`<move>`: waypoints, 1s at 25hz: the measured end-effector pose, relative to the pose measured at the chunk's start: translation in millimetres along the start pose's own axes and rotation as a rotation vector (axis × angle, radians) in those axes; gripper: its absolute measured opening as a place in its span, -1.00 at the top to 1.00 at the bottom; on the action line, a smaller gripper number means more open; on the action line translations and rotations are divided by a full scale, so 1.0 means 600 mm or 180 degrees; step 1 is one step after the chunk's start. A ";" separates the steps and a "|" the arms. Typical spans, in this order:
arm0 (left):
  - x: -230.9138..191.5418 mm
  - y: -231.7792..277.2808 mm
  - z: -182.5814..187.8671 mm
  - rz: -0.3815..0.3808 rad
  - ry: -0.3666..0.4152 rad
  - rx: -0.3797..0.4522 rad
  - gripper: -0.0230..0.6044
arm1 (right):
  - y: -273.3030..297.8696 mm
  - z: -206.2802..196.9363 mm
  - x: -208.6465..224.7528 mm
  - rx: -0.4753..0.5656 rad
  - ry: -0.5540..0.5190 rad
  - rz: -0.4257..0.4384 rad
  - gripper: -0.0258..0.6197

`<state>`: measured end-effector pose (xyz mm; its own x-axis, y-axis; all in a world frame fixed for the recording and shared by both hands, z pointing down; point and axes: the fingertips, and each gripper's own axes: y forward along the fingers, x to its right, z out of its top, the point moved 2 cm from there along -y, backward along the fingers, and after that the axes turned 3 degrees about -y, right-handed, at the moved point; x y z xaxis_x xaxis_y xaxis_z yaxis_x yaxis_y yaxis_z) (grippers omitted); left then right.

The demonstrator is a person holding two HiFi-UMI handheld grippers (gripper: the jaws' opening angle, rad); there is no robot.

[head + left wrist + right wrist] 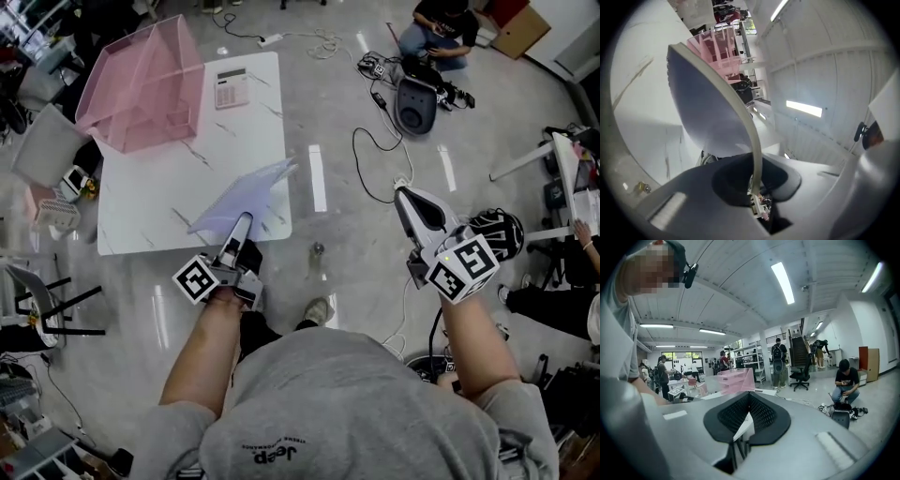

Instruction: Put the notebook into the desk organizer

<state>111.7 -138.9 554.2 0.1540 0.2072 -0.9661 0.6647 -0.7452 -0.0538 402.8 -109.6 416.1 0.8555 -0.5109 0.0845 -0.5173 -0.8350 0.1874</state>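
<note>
The lavender notebook (246, 199) hangs tilted above the near right corner of the white table (141, 211). My left gripper (242, 225) is shut on its near edge. In the left gripper view the notebook (703, 108) curves up from the pressed pads (740, 180), with the pink desk organizer (719, 49) beyond it. The organizer (141, 89) stands at the table's far left corner. My right gripper (405, 197) is off the table to the right, over the floor. Its jaws (749, 401) are shut on nothing, and the organizer (736, 380) shows far ahead of them.
A white calculator (231, 88) lies at the table's far edge, right of the organizer. A person (439, 33) crouches on the floor at far right beside a black bag (417, 105) and cables (375, 141). A grey chair (37, 145) stands left of the table.
</note>
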 end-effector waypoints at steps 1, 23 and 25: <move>0.019 0.005 0.011 -0.0047 0.0042 0.0015 0.64 | 0.006 0.011 -0.004 0.0036 -0.0021 0.0030 0.92; 0.230 0.032 0.492 -0.0261 0.0810 0.0352 0.64 | 0.317 0.140 -0.149 0.0183 -0.0157 0.0382 0.92; 0.246 0.037 0.554 -0.0329 0.0912 0.0389 0.64 | 0.356 0.151 -0.159 0.0186 -0.0132 0.0368 0.92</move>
<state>-93.8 -335.4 326.4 0.3012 0.4428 -0.8446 0.5976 -0.7778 -0.1947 208.3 -257.7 359.5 0.7889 -0.6114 0.0615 -0.6139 -0.7800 0.1212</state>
